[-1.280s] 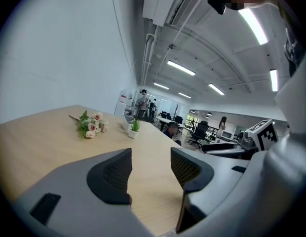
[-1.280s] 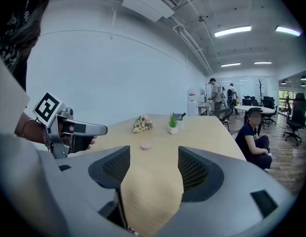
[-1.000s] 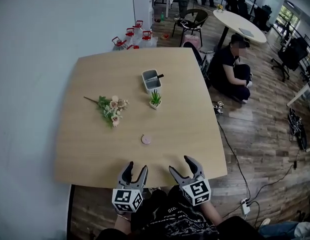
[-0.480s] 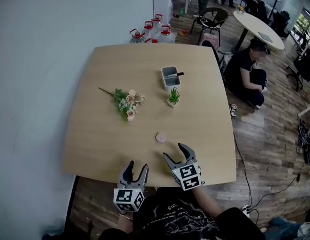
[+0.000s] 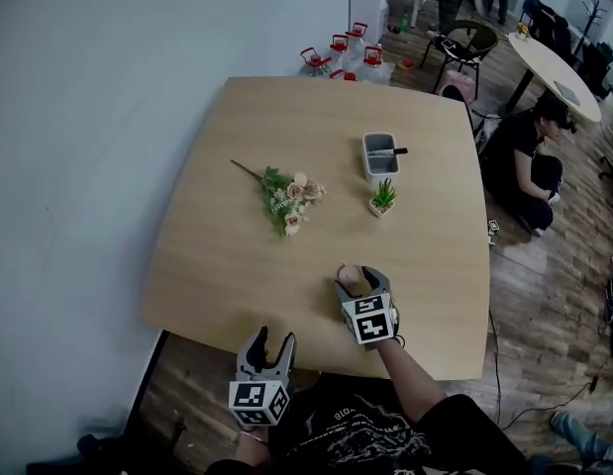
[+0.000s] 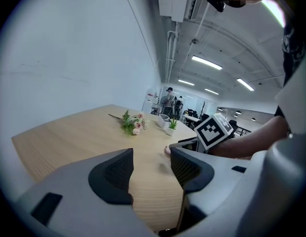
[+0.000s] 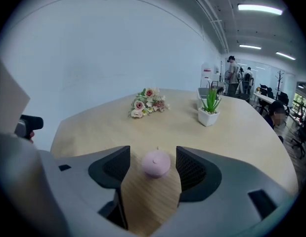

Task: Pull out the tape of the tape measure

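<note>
As the person stood at the near edge of a wooden table (image 5: 237, 255), the right gripper (image 5: 356, 283) reached over it with its two jaws spread wide. Between them lay a small, round, pink tape measure (image 7: 156, 163), flat on the tabletop and close to the near edge. It sat between the dark ribbed pads (image 7: 191, 169), with a sliver of bare wood on each side, so neither pad appeared to touch it.

The left gripper (image 5: 271, 344) hung low, just off the table's edge. Its jaws were also apart, with nothing between them. A sprig of flowers (image 5: 289, 197), a little potted plant (image 5: 383, 198) and a grey box (image 5: 381, 154) stood well apart from the tape measure, toward the middle of the table.

The tape measure looked light, with a hard, smooth case that would likely skid or twist if pinched off centre. The surest hold seemed to be squarely across its widest part, pads on the curved rim. A tiny nub on its far side may have been the tape's end, though it was too small to be sure. That thin, bendy end would need a fine pinch from the free gripper.
</note>
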